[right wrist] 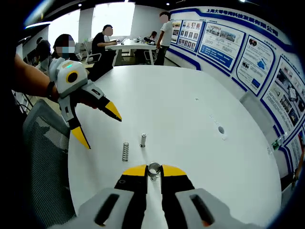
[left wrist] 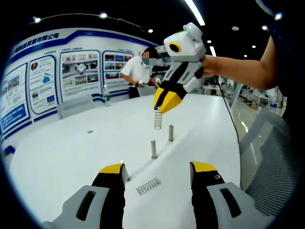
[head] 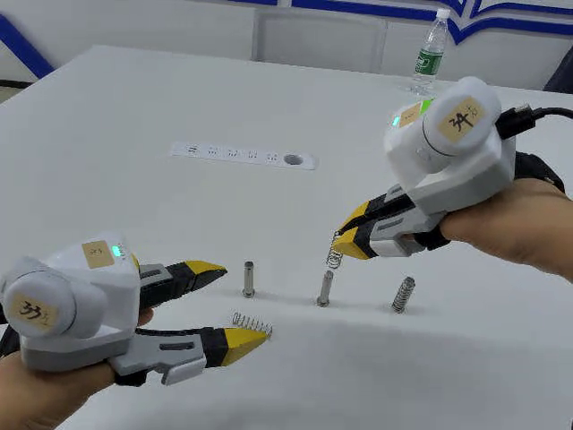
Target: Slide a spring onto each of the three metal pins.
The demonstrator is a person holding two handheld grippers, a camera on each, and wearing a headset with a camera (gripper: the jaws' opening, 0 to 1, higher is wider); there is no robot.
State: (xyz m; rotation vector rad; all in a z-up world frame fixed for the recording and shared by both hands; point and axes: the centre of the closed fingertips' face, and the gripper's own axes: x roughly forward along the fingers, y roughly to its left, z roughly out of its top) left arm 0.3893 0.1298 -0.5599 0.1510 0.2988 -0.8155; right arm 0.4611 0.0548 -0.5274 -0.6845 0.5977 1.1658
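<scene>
**One spring on, one in the air, one on the desk**

The right gripper (head: pixel 342 244) is pinched narrow on the top end of a spring (head: pixel 335 258). That held spring hangs upright just above the middle pin (head: pixel 325 288), a little to its right in the head view, and its lower end is clear of the pin's top. In the right gripper view the spring's round end sits squeezed between the two yellow tips.

The left gripper (head: pixel 228 305) hovers low over the near side of the white desk (head: pixel 125 116) with its jaws spread wide and nothing between them. A loose spring (head: pixel 252 323) lies flat on the desk just beside its lower tip (in the left gripper view it lies in the gap between the two jaws).

Three metal pins stand upright in a row. The left pin (head: pixel 249 279) is bare. The middle pin is bare too. The right pin (head: pixel 404 294) carries a fitted spring that covers it from base to top, and it leans slightly in the head view.

Farther back on the desk a white power strip (head: pixel 243 154) lies flat, and a clear plastic bottle (head: pixel 431 52) with a green label stands near the far edge. Both are well apart from the pins.
</scene>
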